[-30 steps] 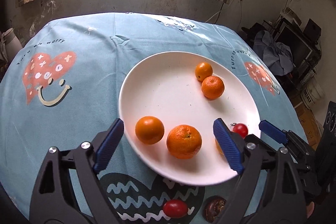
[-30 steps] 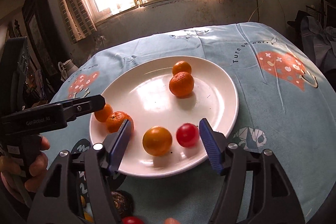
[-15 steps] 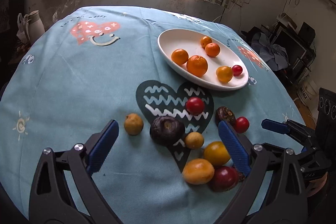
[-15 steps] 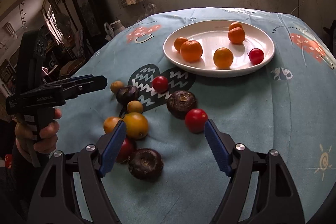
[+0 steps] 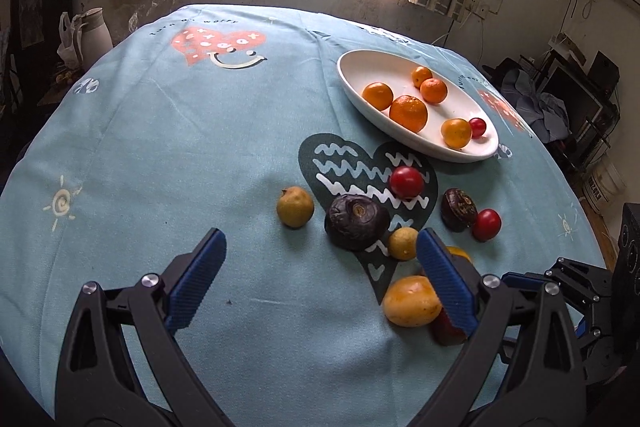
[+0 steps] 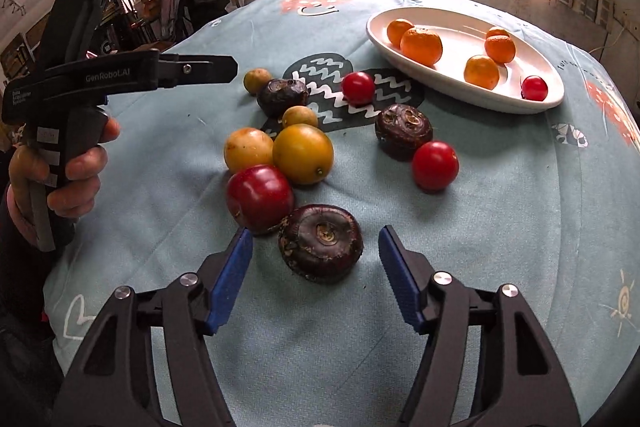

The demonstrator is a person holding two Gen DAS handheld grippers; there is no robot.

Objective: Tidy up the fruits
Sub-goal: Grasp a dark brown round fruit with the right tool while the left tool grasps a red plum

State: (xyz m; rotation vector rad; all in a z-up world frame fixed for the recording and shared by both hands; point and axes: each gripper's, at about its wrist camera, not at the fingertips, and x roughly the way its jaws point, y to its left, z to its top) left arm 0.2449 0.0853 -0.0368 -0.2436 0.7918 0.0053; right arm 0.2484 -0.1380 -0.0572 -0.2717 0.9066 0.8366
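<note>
A white oval plate (image 5: 360,95) (image 6: 452,87) holds several oranges and a small red tomato (image 6: 534,87). Loose fruit lies on the blue cloth in front of it: red tomatoes, yellow fruits and dark purple-brown ones. My right gripper (image 6: 315,238) hangs low over the nearest dark fruit (image 6: 321,247). Its jaws are closing with that fruit between them, and both pads stand clear of it. My left gripper (image 5: 320,245) is open wide above bare cloth, short of a dark fruit (image 5: 356,221) and a yellow-brown one (image 5: 295,207). Its right finger (image 5: 444,283) partly hides a yellow fruit (image 5: 410,301).
A person's hand (image 6: 80,167) holds the left gripper's handle at the left of the right wrist view. A pale jug (image 5: 94,35) stands beyond the table's far left edge. Clutter and a dark speaker (image 5: 628,259) sit off the right side.
Both grippers have pulled back from the plate to the loose fruit. In the last half second the right gripper sank toward the nearest dark fruit and its jaws narrowed; the left barely moved.
</note>
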